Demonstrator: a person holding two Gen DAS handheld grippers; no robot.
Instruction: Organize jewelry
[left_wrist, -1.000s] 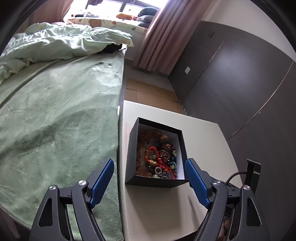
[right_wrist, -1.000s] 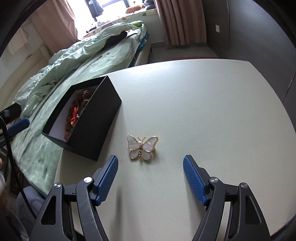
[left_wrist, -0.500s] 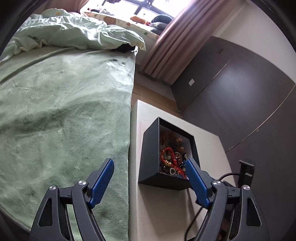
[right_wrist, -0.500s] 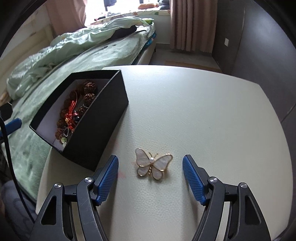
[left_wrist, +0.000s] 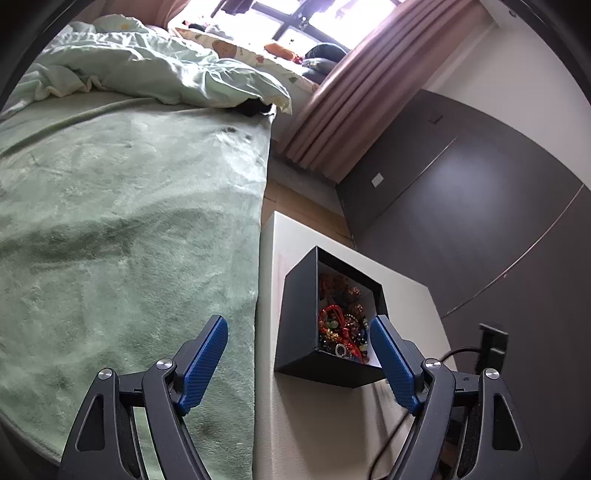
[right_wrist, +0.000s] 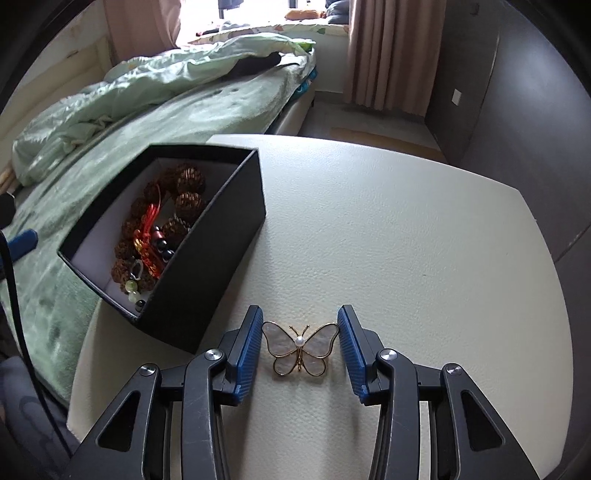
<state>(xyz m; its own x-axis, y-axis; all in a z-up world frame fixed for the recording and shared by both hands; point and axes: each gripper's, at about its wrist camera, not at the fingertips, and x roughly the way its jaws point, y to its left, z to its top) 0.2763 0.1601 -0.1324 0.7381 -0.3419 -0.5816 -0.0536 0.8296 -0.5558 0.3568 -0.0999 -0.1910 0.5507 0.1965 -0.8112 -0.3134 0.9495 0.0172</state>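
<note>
Right gripper (right_wrist: 301, 345) brackets the brooch (right_wrist: 300, 349) on the bench (right_wrist: 406, 240), fingers open, wingtips spanning the gap, box (right_wrist: 207, 254) to its left, while the left gripper (left_wrist: 299, 363) hangs open

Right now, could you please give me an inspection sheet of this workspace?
Surface: cream table, textured top.
Job's things: butterfly brooch flat on the table; open black box holding beads and red cord.
Clutter: nothing seen.
Grippers: right gripper brackets the brooch, pads at its wingtips, contact unclear; left gripper open, empty, near the box.
Cables: black cable beside the left gripper.
Surroundings: green bed, curtains, dark wall panels.
</note>
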